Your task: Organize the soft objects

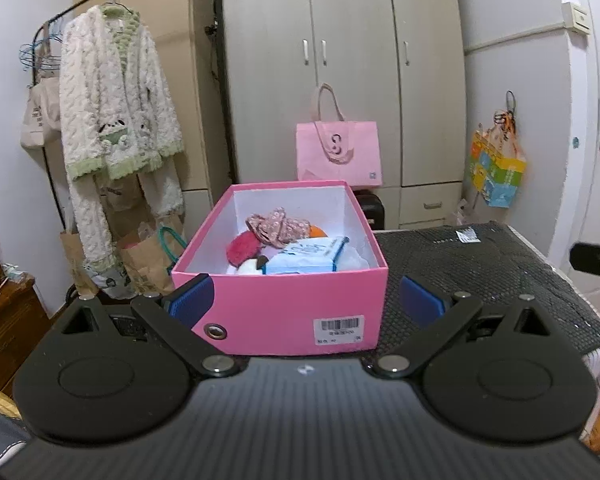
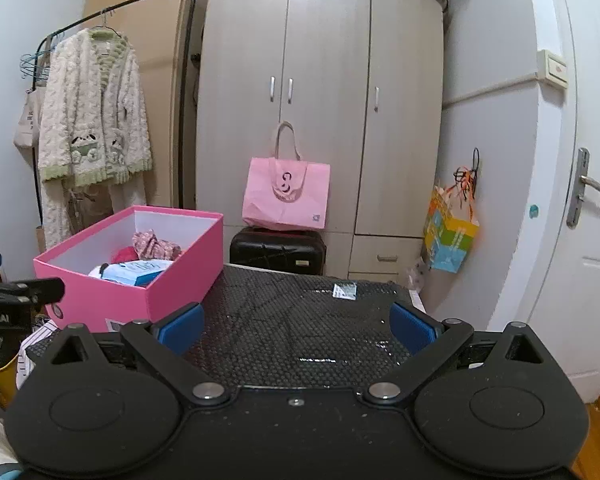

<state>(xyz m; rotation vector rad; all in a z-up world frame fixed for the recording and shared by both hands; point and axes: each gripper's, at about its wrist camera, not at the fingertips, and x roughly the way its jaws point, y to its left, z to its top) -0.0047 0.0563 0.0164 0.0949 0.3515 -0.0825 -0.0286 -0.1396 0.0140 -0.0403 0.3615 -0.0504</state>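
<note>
A pink box (image 1: 284,304) stands on the black mat (image 1: 480,272), lid off. Inside lie several soft items: a floral pink cloth (image 1: 278,226), a red fuzzy piece (image 1: 242,248), something orange (image 1: 316,232), white bits and a light blue tissue pack (image 1: 306,258). My left gripper (image 1: 306,300) is open just in front of the box's near wall, its blue pads (image 1: 192,300) level with the box's two corners, holding nothing. In the right wrist view the pink box (image 2: 140,292) sits at the left, and my right gripper (image 2: 296,326) hangs open and empty over the mat (image 2: 300,320).
A grey wardrobe (image 2: 320,100) stands behind, with a pink tote bag (image 2: 286,196) on a black case (image 2: 278,252). A fluffy robe (image 1: 116,120) hangs on a rack at the left. A colourful bag (image 2: 450,236) hangs by the white door (image 2: 580,200). A small label (image 2: 345,291) lies on the mat.
</note>
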